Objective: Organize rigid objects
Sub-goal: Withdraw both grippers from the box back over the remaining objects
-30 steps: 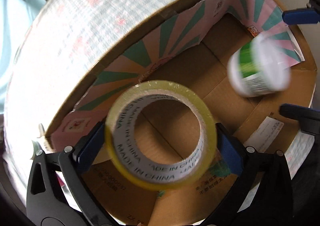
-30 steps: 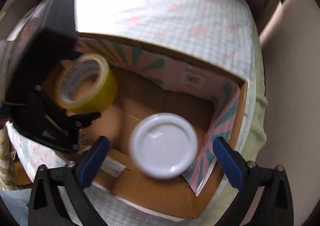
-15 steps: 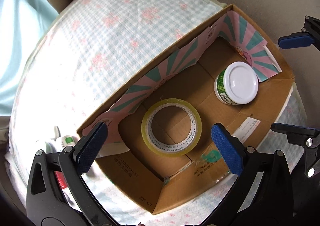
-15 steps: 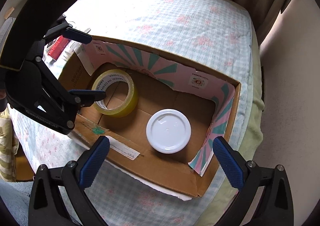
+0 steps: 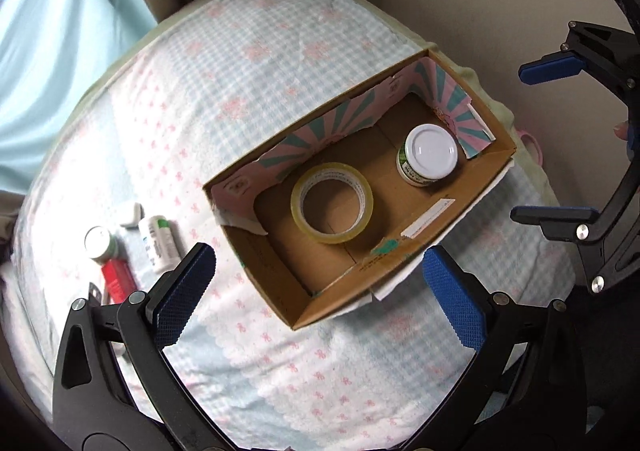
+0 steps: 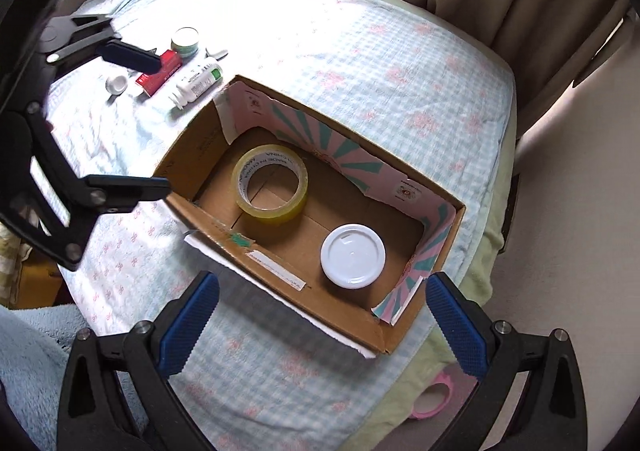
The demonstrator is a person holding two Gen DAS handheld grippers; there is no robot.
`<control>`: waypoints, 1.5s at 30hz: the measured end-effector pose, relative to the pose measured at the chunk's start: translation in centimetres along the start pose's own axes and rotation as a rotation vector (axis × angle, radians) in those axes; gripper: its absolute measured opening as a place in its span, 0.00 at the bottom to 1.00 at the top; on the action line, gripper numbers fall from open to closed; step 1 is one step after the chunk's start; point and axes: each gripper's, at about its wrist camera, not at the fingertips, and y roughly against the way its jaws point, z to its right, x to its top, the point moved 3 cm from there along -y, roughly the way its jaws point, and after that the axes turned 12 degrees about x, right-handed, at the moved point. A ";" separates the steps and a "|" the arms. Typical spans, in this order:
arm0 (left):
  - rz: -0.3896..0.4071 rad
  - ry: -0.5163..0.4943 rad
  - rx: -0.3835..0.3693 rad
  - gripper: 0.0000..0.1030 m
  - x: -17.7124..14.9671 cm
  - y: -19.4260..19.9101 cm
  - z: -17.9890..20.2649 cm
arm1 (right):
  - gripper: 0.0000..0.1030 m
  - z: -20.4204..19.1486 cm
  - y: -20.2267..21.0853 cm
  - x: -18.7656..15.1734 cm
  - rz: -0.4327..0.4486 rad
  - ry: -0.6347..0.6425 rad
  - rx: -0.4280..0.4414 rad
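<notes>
Cardboard box (image 5: 400, 283): open-topped, pink-and-teal patterned lining, set on the checked cloth (image 5: 280, 51) covering the table. Contents, two items: one roll of clear yellowish tape (image 5: 332, 203), lying flat at the box's left half; one white-lidded jar (image 5: 430, 155) with green label, upright toward the right end, apart from the roll. Both sit on the box floor with room between them, likely so further pieces fit alongside. Left gripper (image 5: 320, 291): empty, jaws spread wide, held above the box's near edge. Right gripper (image 6: 320, 323): likewise empty and spread wide, above the near side of the box at the jar's end (its tips also show at the right edge of the left wrist view). Loose stock outside the box, left of it on the cloth: white pill bottle (image 6: 196, 81) lying on its side, red carton (image 6: 160, 73), small green-banded pot (image 6: 185, 41), small white cap (image 6: 117, 84); these are grouped together near each other, apparently awaiting collection. Pink ring (image 6: 434, 399) at the table's near edge, partly hidden. Judgement: sorting partly complete; the left gripper is the nearer one for the loose group.
</notes>
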 end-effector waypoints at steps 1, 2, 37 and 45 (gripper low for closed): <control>0.000 0.022 0.001 1.00 -0.7 0.6 -0.5 | 1.00 -0.3 0.3 0.2 -0.006 -0.005 0.003; -0.001 0.045 0.002 1.00 -1.4 1.2 -1.1 | 1.00 -0.6 0.7 0.4 0.002 -0.003 0.008; 0.074 0.280 0.081 1.00 -17.8 2.4 -36.7 | 1.00 -21.9 -1.8 18.9 0.257 -0.601 0.169; 0.015 0.227 0.031 1.00 -14.3 -3.8 -39.5 | 1.00 -22.7 -6.1 20.8 0.210 -0.712 0.152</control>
